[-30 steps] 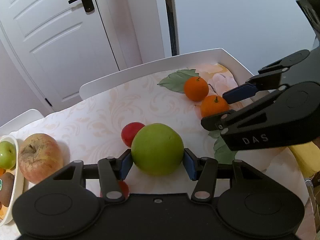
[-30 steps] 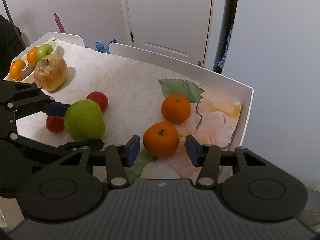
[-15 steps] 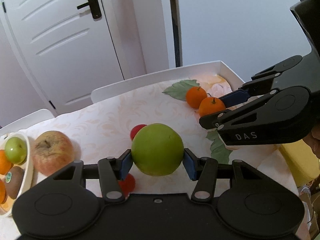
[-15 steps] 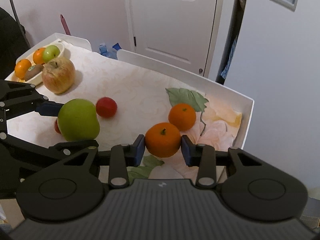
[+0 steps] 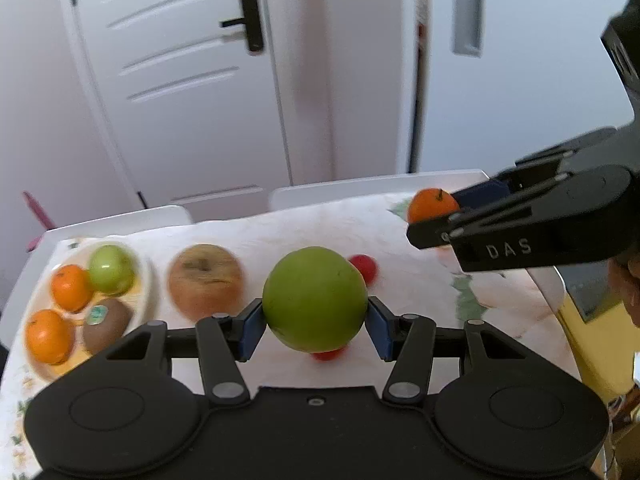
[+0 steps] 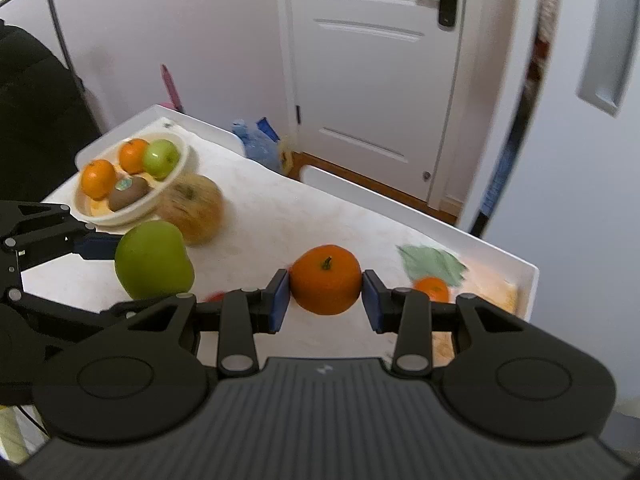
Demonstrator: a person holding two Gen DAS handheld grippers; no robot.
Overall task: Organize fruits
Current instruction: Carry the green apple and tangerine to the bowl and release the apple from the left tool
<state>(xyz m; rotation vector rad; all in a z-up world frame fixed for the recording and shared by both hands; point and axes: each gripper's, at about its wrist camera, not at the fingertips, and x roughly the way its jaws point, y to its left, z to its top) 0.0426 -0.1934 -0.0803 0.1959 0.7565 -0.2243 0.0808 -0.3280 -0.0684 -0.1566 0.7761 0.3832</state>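
On your far left the cream bowl [image 5: 149,280] sits on the bench [image 5: 256,240] holding two oranges, a small green apple [image 5: 111,269] and a stickered kiwi [image 5: 106,324]. Just right of it rests the big russet apple [image 5: 205,281], touching the bowl's side in your right wrist view, though the left wrist view shows a slight gap. Your left gripper [image 5: 315,323] is clamped on the large green apple [image 5: 315,299], held clear above the bench; below and behind it the left view alone shows two small red fruits [image 5: 364,267], which the right view all but hides. Further right, your right gripper [image 6: 325,295] is closed on an orange [image 6: 325,279], lifted off the surface. Only the right view shows the last loose orange [image 6: 431,289] lying by the green leaf print [image 6: 432,264] near the bench's right end, plus the blue bag [image 6: 256,142] on the floor by the door
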